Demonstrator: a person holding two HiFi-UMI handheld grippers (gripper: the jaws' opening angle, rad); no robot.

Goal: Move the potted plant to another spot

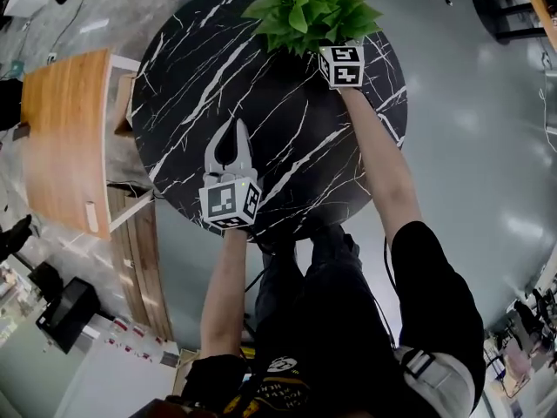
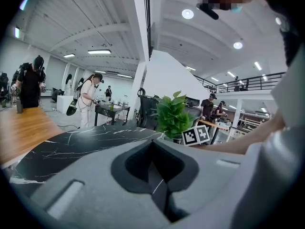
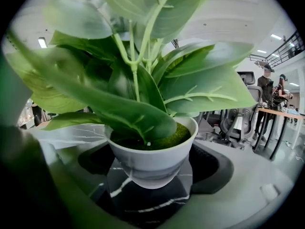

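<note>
The potted plant (image 1: 309,11), green leaves in a white pot (image 3: 152,161), stands near the far edge of the round black marble table (image 1: 218,68). My right gripper (image 1: 332,49) reaches in under the leaves, and its jaws press the pot's two sides. In the right gripper view (image 3: 150,178) the pot fills the gap and its base is mirrored in the tabletop. My left gripper (image 1: 235,124) lies shut and empty near the table's front edge. Its own view (image 2: 153,144) looks across the table (image 2: 81,142) at the plant (image 2: 172,116).
A wooden table (image 1: 61,138) stands close to the left of the round one. My legs are at the front edge. Several people (image 2: 88,99) and desks are in the hall beyond, and office chairs (image 3: 238,123) stand behind the plant.
</note>
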